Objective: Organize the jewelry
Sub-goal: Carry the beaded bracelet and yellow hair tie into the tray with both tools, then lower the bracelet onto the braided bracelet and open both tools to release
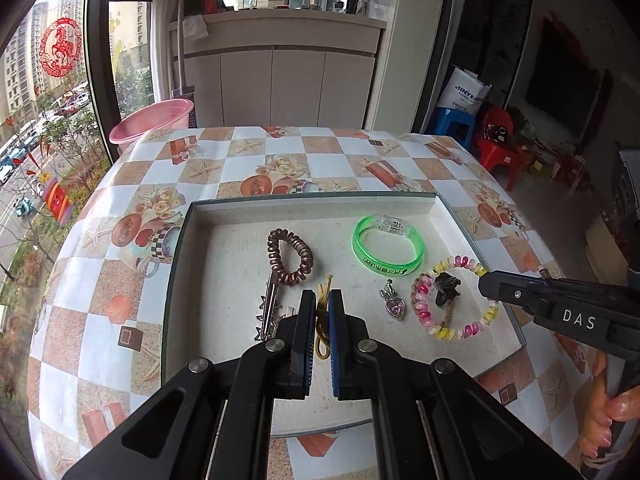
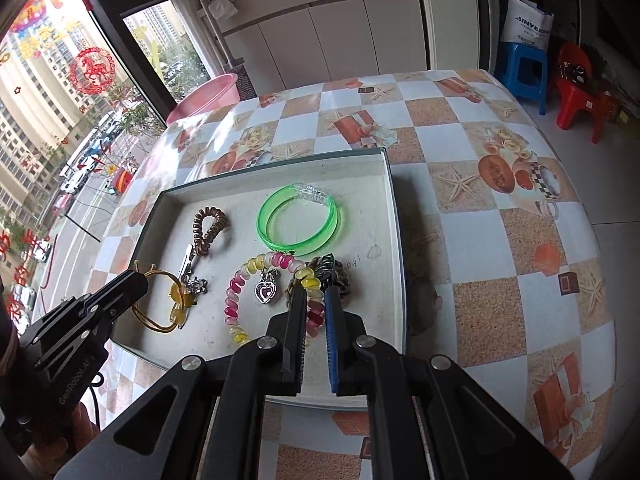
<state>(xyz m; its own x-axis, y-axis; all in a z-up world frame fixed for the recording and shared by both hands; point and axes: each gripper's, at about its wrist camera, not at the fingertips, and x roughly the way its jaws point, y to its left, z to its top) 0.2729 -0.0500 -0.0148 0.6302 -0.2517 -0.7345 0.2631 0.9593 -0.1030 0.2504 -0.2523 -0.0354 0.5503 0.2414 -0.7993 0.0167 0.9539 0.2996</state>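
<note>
A shallow white-lined tray [image 1: 312, 197] [image 2: 396, 220] lies on the checked tablecloth. My left gripper [image 1: 322, 294] [image 2: 140, 280] is shut on a yellow elastic hair tie [image 1: 320, 336] [image 2: 180, 300] at the tray's near left. My right gripper [image 2: 316, 294] [image 1: 486, 278] is shut on a pink-and-yellow spiral bracelet [image 2: 240, 284] [image 1: 460, 262] at the near right. Inside the tray also lie a green bangle [image 1: 384, 270] [image 2: 296, 246], a brown spiral hair tie [image 1: 306, 258] [image 2: 220, 220], a silver clip [image 1: 272, 300] [image 2: 186, 260], a heart pendant [image 1: 396, 310] [image 2: 265, 292] and a dark clip [image 1: 446, 286] [image 2: 328, 264].
A pink basin [image 1: 156, 118] [image 2: 208, 96] stands past the table's far left corner by the window. Blue and red stools [image 2: 528, 68] stand on the floor to the right. A person's hand [image 1: 612, 408] grips the right tool's handle.
</note>
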